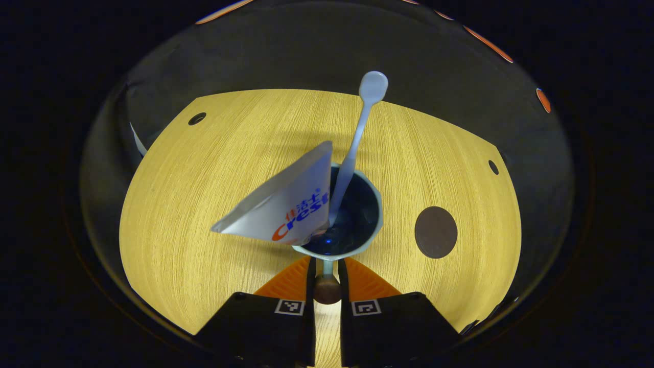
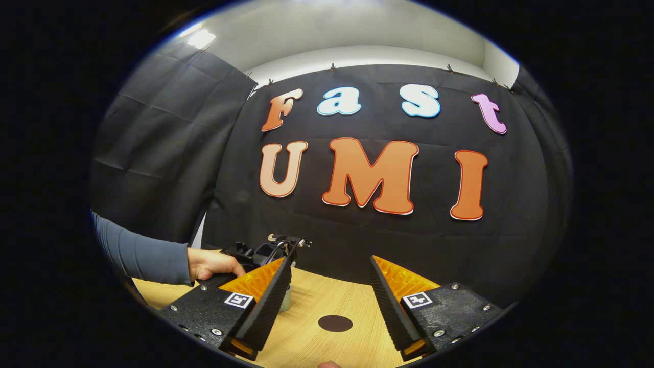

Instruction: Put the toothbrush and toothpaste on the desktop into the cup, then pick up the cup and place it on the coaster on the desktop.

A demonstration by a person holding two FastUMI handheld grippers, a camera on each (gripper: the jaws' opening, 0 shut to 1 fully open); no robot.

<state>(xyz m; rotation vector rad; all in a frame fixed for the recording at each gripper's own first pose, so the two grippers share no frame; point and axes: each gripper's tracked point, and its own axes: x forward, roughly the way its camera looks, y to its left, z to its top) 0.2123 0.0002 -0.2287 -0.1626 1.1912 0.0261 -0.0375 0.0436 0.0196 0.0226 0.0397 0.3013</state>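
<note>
Pale-blue and glossy, the round ceramic cup [image 1: 352,214] stands on the wood-grain desktop [image 1: 204,204] with both items already inside: the white squeeze tube of toothpaste [image 1: 286,207] leans out over its near-left rim, crimped end up, and the light-blue plastic toothbrush [image 1: 357,138] stands nearly upright against the far wall, its rounded end highest. So the loading half of the job looks finished. What remains, as I judge it, is carrying the cup to the dark brown round coaster [image 1: 436,232], which lies bare on the wood a short way to the cup's right in the left gripper view. The left gripper [image 1: 327,276] has its fingers drawn close together on the cup's thin handle, with a small brown knob showing in the slit between them; the hold seems set, though whether the cup is lifted off the wood I cannot tell. In the right gripper view the right gripper [image 2: 332,299] hangs with its fingers wide apart and nothing between them, above the desktop with the coaster ahead and below; a hand [image 2: 212,265] in a grey-blue sleeve [image 2: 138,253] holds the other tool at the left. The desktop is yellowish laminate with small dark holes near its corners, lit brightly, and black cloth walls [image 2: 163,153] close in the booth under a pale ceiling.
</note>
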